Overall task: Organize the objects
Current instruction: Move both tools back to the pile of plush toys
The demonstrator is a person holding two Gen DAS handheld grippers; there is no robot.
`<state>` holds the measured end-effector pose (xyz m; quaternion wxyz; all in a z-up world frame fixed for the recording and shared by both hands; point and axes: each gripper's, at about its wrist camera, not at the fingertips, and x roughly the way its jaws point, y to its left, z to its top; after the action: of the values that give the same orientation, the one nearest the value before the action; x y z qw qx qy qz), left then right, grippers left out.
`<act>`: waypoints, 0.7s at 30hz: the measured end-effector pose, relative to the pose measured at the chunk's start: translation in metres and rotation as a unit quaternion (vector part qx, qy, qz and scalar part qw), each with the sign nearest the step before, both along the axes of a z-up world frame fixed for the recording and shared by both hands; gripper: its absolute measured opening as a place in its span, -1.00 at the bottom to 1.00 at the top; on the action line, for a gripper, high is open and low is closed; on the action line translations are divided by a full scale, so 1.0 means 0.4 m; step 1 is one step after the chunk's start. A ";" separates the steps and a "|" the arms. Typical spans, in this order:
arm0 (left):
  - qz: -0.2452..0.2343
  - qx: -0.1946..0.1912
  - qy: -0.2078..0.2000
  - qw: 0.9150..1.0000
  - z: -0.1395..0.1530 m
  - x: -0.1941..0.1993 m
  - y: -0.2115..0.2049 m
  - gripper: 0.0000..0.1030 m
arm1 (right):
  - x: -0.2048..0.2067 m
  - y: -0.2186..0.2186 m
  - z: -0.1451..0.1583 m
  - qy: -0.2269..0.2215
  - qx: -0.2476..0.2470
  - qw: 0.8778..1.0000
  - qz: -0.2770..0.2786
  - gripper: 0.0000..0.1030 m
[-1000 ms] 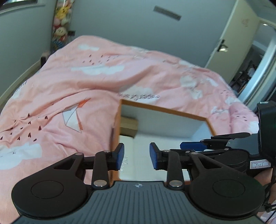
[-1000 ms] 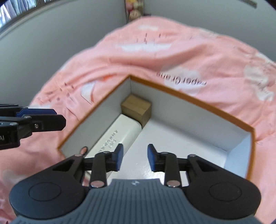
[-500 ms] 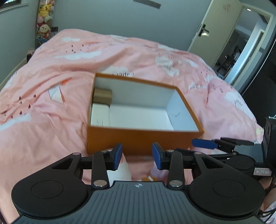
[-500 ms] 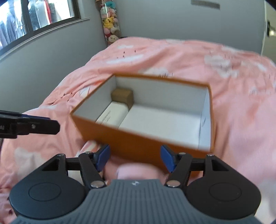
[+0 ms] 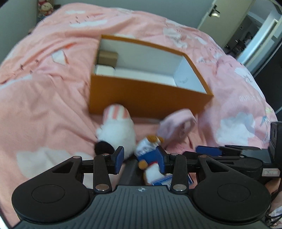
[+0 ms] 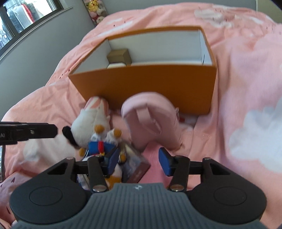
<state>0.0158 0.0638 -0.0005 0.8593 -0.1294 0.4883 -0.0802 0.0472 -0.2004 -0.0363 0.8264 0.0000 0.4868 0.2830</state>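
An orange box (image 5: 149, 93) (image 6: 144, 79) with a white inside stands on the bed and holds a small brown box (image 5: 107, 57) (image 6: 119, 55) and a white box (image 5: 104, 70). In front of it lie a white plush (image 5: 118, 130) (image 6: 89, 121), a duck plush in blue (image 5: 148, 151) (image 6: 98, 139), a pink pouch (image 5: 178, 123) (image 6: 149, 121) and a dark flat box (image 6: 135, 163). My left gripper (image 5: 140, 158) hovers open over the duck plush. My right gripper (image 6: 138, 161) is closing, apart from the dark flat box corner below it.
The pink duvet (image 5: 44, 96) covers the whole bed in soft folds. An open door (image 5: 216, 12) is at the far right and a window (image 6: 17, 17) at the far left. A blue-and-white card (image 5: 162, 181) lies under the duck plush.
Both grippers have drawn back from over the box and come lower, bringing the plush toys and pouch into view. The right jaws widened, then narrowed again. The left jaws opened slightly.
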 end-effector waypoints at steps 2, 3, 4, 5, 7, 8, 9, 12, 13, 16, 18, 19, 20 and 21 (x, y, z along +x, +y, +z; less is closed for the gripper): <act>-0.013 -0.011 0.008 1.000 -0.015 -0.003 -0.018 -0.12 | -0.005 -0.003 -0.012 0.011 -0.001 1.000 -0.004 -0.10; -0.016 -0.018 0.012 1.000 -0.023 -0.004 -0.025 -0.10 | -0.008 -0.006 -0.017 0.015 -0.003 1.000 -0.007 -0.14; -0.018 -0.028 0.015 0.999 -0.031 -0.005 -0.030 -0.05 | -0.010 -0.008 -0.021 0.020 -0.004 1.000 -0.010 -0.16; -0.019 -0.039 0.019 0.999 -0.038 -0.005 -0.036 0.00 | -0.012 -0.012 -0.026 0.024 -0.005 1.000 -0.015 -0.21; -0.019 -0.059 0.029 0.998 -0.055 -0.005 -0.045 0.04 | -0.015 -0.016 -0.034 0.030 -0.012 0.999 -0.020 -0.25; -0.017 -0.065 0.034 0.997 -0.063 -0.004 -0.049 0.05 | -0.015 -0.018 -0.038 0.033 -0.016 0.999 -0.022 -0.26; -0.015 -0.068 0.037 0.997 -0.069 -0.002 -0.053 0.05 | -0.014 -0.021 -0.042 0.035 -0.018 0.999 -0.025 -0.27; -0.004 -0.074 0.047 0.996 -0.086 0.004 -0.058 0.16 | -0.014 -0.031 -0.056 0.045 -0.022 0.998 -0.033 -0.28; 0.001 -0.075 0.052 0.996 -0.093 0.007 -0.058 0.18 | -0.013 -0.032 -0.059 0.046 -0.025 0.998 -0.034 -0.28; 0.013 -0.082 0.068 0.994 -0.114 0.014 -0.054 0.18 | -0.011 -0.036 -0.068 0.052 -0.026 0.998 -0.036 -0.28; 0.020 -0.082 0.072 0.994 -0.122 0.019 -0.053 0.21 | -0.009 -0.039 -0.072 0.054 -0.028 0.997 -0.038 -0.28; 0.023 -0.084 0.075 0.993 -0.126 0.022 -0.052 0.25 | -0.008 -0.041 -0.074 0.055 -0.028 0.997 -0.039 -0.28; 0.027 -0.087 0.078 0.993 -0.131 0.025 -0.051 0.26 | -0.007 -0.042 -0.076 0.057 -0.028 0.997 -0.040 -0.28; 0.030 -0.087 0.083 0.992 -0.137 0.029 -0.050 0.26 | -0.007 -0.043 -0.079 0.059 -0.028 0.997 -0.040 -0.28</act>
<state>0.0274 0.0436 -0.0554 0.8033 -0.2249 0.5448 -0.0856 0.0445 -0.2176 -0.0679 0.8069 0.0128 0.5417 0.2351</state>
